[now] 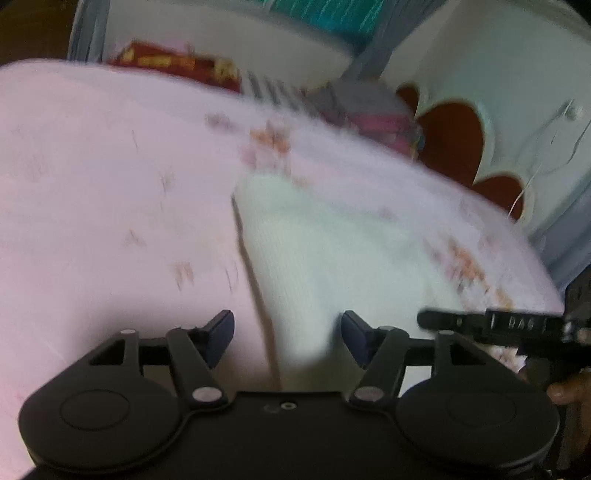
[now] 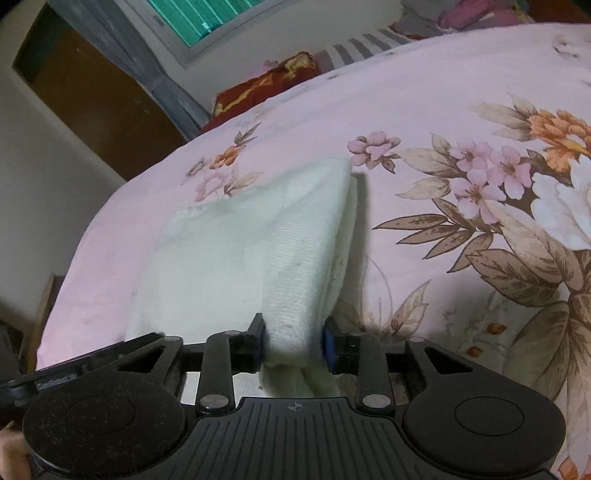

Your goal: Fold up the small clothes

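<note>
A small white knit garment (image 2: 236,243) lies on a pink floral bedsheet (image 2: 424,88). My right gripper (image 2: 293,341) is shut on the near edge of the garment, which is bunched between the blue pads and lifted into a fold. In the blurred left wrist view the same white garment (image 1: 332,251) lies ahead of my left gripper (image 1: 288,332), which is open and empty, its jaws wide apart just above the cloth. Part of the right gripper's black body (image 1: 517,325) shows at the right edge of that view.
The pink sheet (image 1: 92,166) covers the bed. A red patterned pillow (image 2: 266,81) and striped cloth (image 2: 365,48) lie at the far end, below a window with a green blind (image 2: 207,14). The bed's left edge drops off near a brown door (image 2: 85,88).
</note>
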